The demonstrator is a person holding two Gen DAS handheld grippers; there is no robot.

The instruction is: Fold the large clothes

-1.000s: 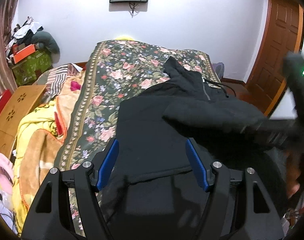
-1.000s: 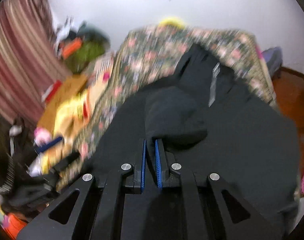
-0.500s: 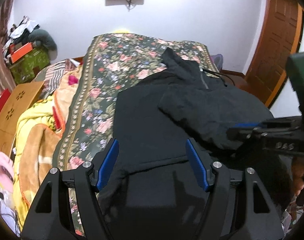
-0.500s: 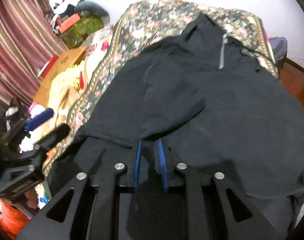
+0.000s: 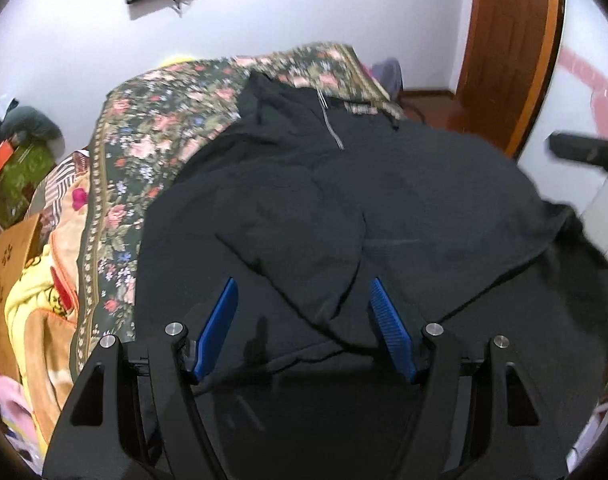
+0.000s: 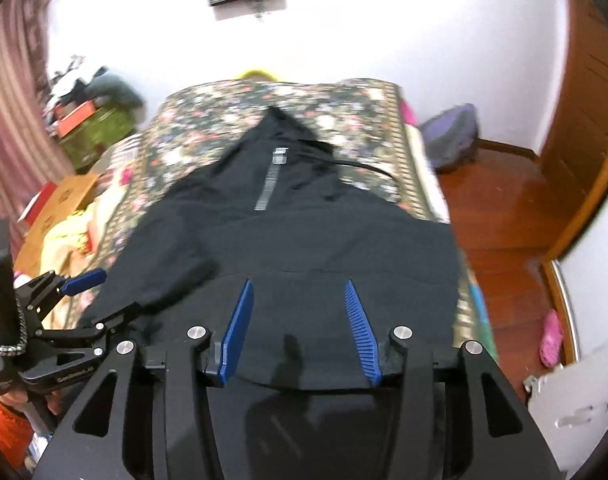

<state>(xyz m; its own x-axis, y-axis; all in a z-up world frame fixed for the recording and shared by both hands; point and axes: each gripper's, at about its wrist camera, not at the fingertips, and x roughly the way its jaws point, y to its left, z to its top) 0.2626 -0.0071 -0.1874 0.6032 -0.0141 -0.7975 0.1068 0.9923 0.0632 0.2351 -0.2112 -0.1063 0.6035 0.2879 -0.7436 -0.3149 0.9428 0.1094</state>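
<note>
A large black hooded jacket (image 5: 384, 208) with a silver zipper lies spread on the floral bedspread (image 5: 156, 136), hood toward the far wall. One sleeve (image 5: 304, 248) is folded across its front. My left gripper (image 5: 304, 292) is open and empty above the jacket's near hem. My right gripper (image 6: 298, 292) is open and empty above the jacket (image 6: 304, 240), near its hem. The left gripper also shows at the left of the right wrist view (image 6: 84, 280), beside the jacket's left edge.
Yellow and orange blankets (image 5: 36, 300) and a wooden board (image 5: 12, 252) lie left of the bed. Boxes and clutter (image 6: 88, 120) stand in the back left corner. A wooden door (image 5: 512, 48) and bare wooden floor (image 6: 504, 208) are on the right.
My right gripper has opened and let go of the sleeve, which now lies folded across the jacket. It drew back to the right. My left gripper stayed open and shifted right.
</note>
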